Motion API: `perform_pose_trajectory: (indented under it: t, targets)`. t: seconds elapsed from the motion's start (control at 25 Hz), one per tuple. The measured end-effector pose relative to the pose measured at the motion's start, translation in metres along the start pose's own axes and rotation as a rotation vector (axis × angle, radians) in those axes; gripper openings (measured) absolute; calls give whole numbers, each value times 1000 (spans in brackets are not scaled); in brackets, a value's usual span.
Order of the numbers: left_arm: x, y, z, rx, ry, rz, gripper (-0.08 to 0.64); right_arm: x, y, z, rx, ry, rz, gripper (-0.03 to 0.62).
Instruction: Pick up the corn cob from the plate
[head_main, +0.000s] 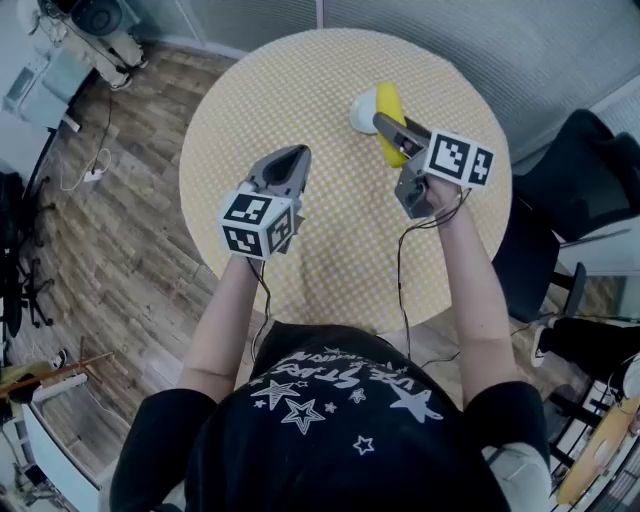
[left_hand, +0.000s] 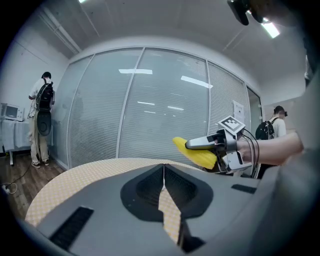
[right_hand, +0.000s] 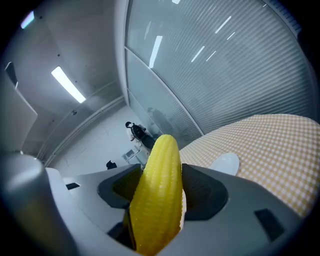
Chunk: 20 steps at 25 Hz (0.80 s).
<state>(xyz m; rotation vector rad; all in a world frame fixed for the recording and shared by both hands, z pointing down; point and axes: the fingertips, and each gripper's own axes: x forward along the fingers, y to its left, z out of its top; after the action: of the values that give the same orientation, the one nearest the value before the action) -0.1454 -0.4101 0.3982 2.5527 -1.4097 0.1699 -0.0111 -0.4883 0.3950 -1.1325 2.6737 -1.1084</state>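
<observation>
Right tongs (right_hand: 159, 172) clamped on cob (head_main: 388, 108), its long axis along the jaws, plate (right_hand: 226, 163) below-right. Left tongs (left_hand: 163, 172) closed, empty, well apart.

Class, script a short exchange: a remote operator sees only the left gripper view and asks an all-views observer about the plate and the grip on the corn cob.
Operator: Where is the plate?
Observer: The white plate sits on the table's far side; in the head view the corn cob overlaps it.
Operator: Is the cob held squarely?
Observer: The right gripper view shows the right gripper's jaws pressing both sides of the cob, its tip poking out beyond them.
</observation>
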Motion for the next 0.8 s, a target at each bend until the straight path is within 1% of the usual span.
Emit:
perform_pose_trajectory:
  t: [0.12, 0.28, 0.4, 0.64, 0.8]
  targets:
    - [-10, -25, 0, -4, -20, 19, 11, -28, 18, -5, -26, -19, 77, 265]
    - [-26, -52, -10, -19, -31, 58, 11, -59, 35, -18, -26, -41, 175, 265]
    - [-40, -66, -17, -39, -34, 84, 11, -75, 45, -27, -16, -54, 228, 265]
    - [-74, -80, -25, -65, -36, 100, 11, -98, 60, -56, 71, -70, 267, 265]
    - [-94, -90, -36, -82, -29, 86, 11, -115, 70, -72, 102, -91, 259, 265]
